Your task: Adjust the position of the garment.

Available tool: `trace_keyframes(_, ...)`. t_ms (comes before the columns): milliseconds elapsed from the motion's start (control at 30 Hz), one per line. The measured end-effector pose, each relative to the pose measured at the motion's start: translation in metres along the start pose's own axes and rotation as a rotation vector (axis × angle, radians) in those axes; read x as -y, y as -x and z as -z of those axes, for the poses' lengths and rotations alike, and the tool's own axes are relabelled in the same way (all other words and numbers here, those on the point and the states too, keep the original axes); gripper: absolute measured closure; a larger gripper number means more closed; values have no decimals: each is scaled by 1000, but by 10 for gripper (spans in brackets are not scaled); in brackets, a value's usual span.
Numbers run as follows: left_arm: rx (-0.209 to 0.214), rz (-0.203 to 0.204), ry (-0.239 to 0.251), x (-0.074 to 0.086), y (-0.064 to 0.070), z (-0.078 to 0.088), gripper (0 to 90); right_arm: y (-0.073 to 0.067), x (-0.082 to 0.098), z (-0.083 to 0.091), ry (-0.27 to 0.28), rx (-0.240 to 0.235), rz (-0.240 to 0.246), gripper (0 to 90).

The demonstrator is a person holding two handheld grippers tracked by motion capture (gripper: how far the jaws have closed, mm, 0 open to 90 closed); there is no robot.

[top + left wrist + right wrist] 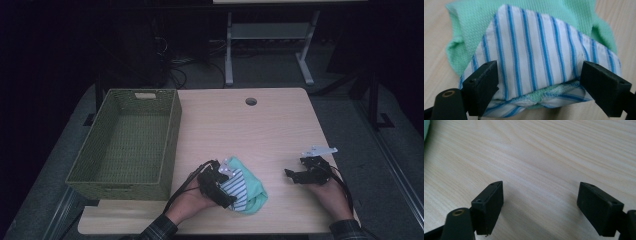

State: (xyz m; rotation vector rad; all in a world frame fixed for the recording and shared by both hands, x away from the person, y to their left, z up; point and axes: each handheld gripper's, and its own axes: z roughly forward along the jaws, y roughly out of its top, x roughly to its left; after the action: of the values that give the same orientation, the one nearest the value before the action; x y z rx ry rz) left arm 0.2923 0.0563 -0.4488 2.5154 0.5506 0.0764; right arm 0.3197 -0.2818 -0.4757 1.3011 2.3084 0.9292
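A folded bundle of mint-green cloth (pixel 254 192) with a blue-and-white striped piece (pixel 536 50) on top lies near the table's front edge. My left gripper (pixel 229 191) reaches onto it from the left. In the left gripper view, the left gripper (pixel 539 82) has its jaws wide apart over the striped piece, whose corners spread out past both jaws, and I see no pinch in the fabric. My right gripper (pixel 292 175) is to the right of the bundle, apart from it. The right gripper view shows the right gripper (pixel 540 202) open, with bare wood between its jaws.
A green woven basket (pixel 172 135) with nothing in it stands on the table's left side. The light wooden table (pixel 240 130) has a round cable hole (pixel 251 101) near its far edge. A desk frame and cables stand on the dark floor beyond.
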Motion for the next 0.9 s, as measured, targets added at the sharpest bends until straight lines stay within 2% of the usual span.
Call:
trace_keyframes(33, 1, -12, -12, 0, 0, -1, 140, 0, 0, 0, 1, 0, 0, 192)
trace_keyframes(167, 11, -9, -20, 2, 1, -4, 128, 0, 2, -1, 17, 1, 1, 160)
trace_keyframes(433, -8, -24, -34, 1, 3, -6, 134, -1, 5, -3, 43, 7, -4, 128)
trace_keyframes(633, -18, -17, -43, 0, 5, -6, 172, -1, 6, -4, 56, 8, -7, 121)
trace_keyframes(767, -15, -21, -50, -1, 6, -3, 262, -2, 6, -5, 55, 10, -7, 120)
trace_keyframes(833, -7, -18, -40, -1, 6, -2, 344, -2, 6, -5, 55, 10, -8, 120)
trace_keyframes(900, 2, -30, -38, -1, 6, -1, 433, -2, 6, -5, 55, 11, -8, 119)
